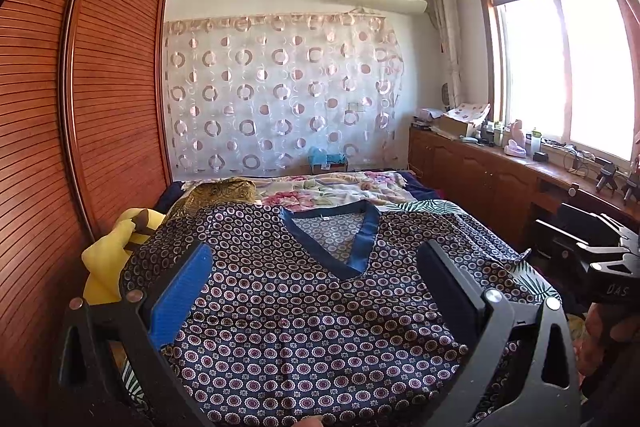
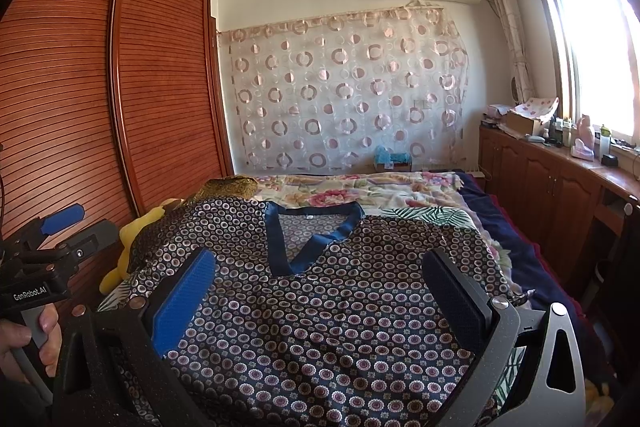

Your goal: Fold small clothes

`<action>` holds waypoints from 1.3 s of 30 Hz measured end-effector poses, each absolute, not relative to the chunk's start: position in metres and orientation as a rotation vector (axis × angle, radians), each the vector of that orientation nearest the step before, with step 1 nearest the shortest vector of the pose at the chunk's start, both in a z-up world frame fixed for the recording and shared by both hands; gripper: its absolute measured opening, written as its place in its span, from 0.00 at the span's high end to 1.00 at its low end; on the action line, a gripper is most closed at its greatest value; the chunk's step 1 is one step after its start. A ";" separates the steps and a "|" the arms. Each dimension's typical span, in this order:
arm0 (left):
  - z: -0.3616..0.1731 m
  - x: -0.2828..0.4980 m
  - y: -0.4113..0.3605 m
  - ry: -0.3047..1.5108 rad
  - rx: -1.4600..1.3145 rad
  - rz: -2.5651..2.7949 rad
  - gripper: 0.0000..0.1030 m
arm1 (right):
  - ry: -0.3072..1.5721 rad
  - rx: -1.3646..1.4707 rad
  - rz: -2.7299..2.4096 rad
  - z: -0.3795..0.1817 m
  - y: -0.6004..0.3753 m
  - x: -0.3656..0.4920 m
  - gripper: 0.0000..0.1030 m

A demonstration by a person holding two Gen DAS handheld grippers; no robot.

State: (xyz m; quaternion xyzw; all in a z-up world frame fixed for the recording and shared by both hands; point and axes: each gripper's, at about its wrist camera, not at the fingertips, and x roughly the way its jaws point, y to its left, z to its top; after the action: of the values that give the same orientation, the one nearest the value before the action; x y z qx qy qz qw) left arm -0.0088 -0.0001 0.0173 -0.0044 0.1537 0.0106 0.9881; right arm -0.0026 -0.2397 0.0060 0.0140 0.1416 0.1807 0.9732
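Right wrist view: "GenRobot.AI" readable on the left gripper, gripped by a hand at the near left; its fingers seen side-on, state impossible to tell here. Left wrist view: "DAS" readable on the right gripper at the right edge. Both pairs of fingers spread wide over a patterned V-neck shirt, laid flat on the near end of the bed. Small white neck label, unreadable. Yellow plush toy left, wooden counter right, louvered wardrobe far left.
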 end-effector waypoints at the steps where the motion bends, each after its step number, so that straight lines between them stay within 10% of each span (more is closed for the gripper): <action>1: 0.016 -0.009 0.000 0.308 -0.009 0.021 0.01 | 0.285 0.028 0.365 0.006 -0.240 -0.002 0.00; 39: -0.027 0.028 0.096 0.416 -0.026 0.175 0.01 | 0.290 -0.056 0.398 -0.021 -0.217 0.036 0.00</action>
State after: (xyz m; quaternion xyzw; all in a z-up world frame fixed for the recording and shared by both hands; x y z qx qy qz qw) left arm 0.0276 0.0960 -0.0268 -0.0128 0.2064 0.0866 0.9746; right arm 0.0363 -0.2166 -0.0212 -0.0276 0.1433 0.1970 0.9695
